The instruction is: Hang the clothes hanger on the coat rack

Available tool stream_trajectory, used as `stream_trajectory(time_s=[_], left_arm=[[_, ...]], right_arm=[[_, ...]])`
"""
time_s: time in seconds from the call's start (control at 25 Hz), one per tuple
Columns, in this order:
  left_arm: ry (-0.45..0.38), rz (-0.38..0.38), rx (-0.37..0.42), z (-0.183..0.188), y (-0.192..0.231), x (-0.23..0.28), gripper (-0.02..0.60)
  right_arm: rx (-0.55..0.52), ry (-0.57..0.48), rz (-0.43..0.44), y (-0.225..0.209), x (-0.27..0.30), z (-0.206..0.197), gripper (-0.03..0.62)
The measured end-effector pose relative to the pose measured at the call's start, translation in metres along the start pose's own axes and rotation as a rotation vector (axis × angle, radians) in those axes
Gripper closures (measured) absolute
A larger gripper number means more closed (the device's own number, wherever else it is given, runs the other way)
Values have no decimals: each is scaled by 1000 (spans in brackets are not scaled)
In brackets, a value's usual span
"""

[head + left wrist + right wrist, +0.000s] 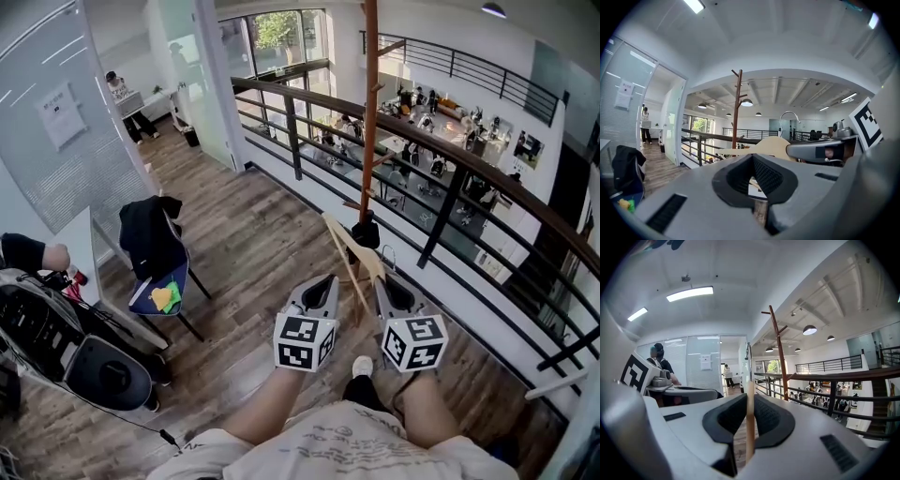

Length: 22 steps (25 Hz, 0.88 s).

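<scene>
My right gripper (386,283) is shut on a pale wooden clothes hanger (349,251), which sticks up and forward between my two grippers. In the right gripper view the hanger (750,423) shows edge-on between the pads, its metal hook (748,351) on top. The left gripper (323,281) is level with it on the left, shut and empty. From the left gripper view (752,161) the hanger (771,145) and the right gripper (820,151) show to the right. The brown coat rack (370,112) stands just ahead by the railing, its pegs (774,315) high up.
A dark railing (450,164) runs diagonally behind the rack, with a lower floor beyond it. A chair with a black jacket (150,239) stands to the left, and black equipment (56,337) lies nearer left. A person (122,94) stands far back by glass partitions.
</scene>
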<state>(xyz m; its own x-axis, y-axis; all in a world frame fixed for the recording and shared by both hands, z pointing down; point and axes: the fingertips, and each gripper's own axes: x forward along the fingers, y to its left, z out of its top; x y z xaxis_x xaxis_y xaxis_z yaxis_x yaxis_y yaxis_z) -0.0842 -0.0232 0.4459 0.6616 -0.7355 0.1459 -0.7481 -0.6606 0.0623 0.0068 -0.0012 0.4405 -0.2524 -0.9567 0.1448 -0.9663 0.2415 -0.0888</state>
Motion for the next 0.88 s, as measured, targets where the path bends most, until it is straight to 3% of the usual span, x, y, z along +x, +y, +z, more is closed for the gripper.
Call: stream_trajectory(time_s=[0.36, 0.6, 0.88], left_arm=[[14, 6, 3, 2, 6, 41, 578], [16, 3, 10, -18, 15, 74, 579], [21, 1, -7, 14, 30, 113, 578]], right_arm=[[-1, 9, 40, -25, 29, 1, 549], [-2, 0, 65, -41, 53, -19, 549], [-3, 16, 87, -62, 86, 13, 549]])
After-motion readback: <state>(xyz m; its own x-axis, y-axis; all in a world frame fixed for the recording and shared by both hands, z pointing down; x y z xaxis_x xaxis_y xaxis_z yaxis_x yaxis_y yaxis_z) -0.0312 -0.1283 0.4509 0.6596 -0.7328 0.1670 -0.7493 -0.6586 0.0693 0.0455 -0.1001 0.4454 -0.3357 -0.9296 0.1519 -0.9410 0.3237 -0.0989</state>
